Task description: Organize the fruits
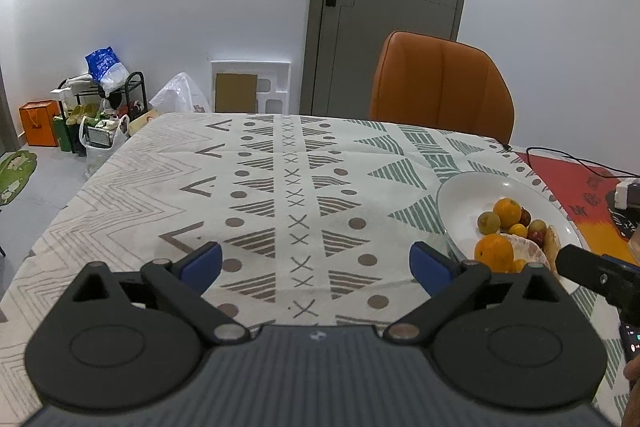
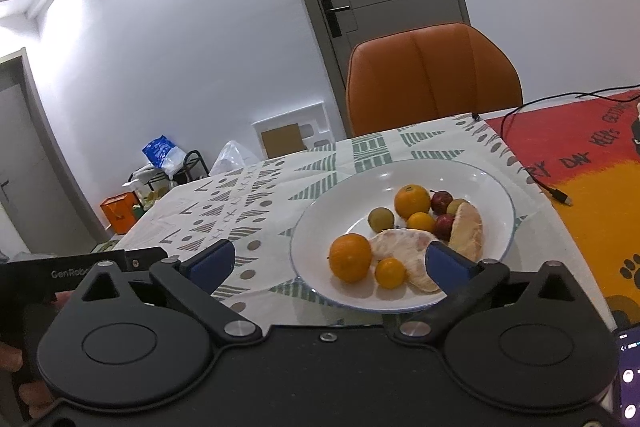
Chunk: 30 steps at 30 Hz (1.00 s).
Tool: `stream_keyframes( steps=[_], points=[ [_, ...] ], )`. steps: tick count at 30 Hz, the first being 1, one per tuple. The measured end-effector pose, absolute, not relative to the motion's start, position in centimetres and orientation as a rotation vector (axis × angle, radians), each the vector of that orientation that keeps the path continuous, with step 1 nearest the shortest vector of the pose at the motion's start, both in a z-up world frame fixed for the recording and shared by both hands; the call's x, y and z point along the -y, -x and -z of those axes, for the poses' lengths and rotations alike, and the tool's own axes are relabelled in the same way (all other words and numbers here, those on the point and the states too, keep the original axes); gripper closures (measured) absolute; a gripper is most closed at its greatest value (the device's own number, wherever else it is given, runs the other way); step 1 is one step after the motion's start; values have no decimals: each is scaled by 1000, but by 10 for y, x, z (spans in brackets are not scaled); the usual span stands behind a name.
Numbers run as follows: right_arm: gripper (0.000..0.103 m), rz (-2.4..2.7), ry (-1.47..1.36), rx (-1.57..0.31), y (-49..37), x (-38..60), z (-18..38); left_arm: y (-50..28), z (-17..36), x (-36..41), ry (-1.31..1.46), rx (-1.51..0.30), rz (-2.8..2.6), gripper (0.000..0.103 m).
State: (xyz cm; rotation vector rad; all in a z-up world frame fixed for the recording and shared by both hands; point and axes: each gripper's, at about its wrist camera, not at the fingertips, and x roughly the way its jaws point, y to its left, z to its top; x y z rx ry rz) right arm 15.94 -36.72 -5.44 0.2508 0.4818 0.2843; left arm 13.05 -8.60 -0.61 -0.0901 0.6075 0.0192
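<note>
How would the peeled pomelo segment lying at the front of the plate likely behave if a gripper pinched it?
The peeled pomelo segment looks soft, with a thin pale membrane, so a hard pinch would probably bruise or tear it. Its curved wedge shape suggests it would slide, not roll. It touches a small orange fruit, which might get nudged.

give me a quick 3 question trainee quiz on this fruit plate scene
1. True or false: all fruit in view lies on the white plate.
2. What is between the fingers of the left gripper? A) an orange B) nothing C) a cable
3. Which fruit sits nearest the right gripper's right finger?

Key:
1. True.
2. B, its jaws stand wide over the patterned tablecloth.
3. The peeled pomelo segment, beside the small orange. The right gripper is open and holds nothing.
</note>
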Motion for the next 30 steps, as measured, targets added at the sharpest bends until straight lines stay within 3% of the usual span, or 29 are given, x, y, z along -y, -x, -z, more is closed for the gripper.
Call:
stream_keyframes(
  steps=[30],
  points=[
    [0,-356,-135,-533,-114,326,53,-65,-1,42,59,-570,5,0]
  ],
)
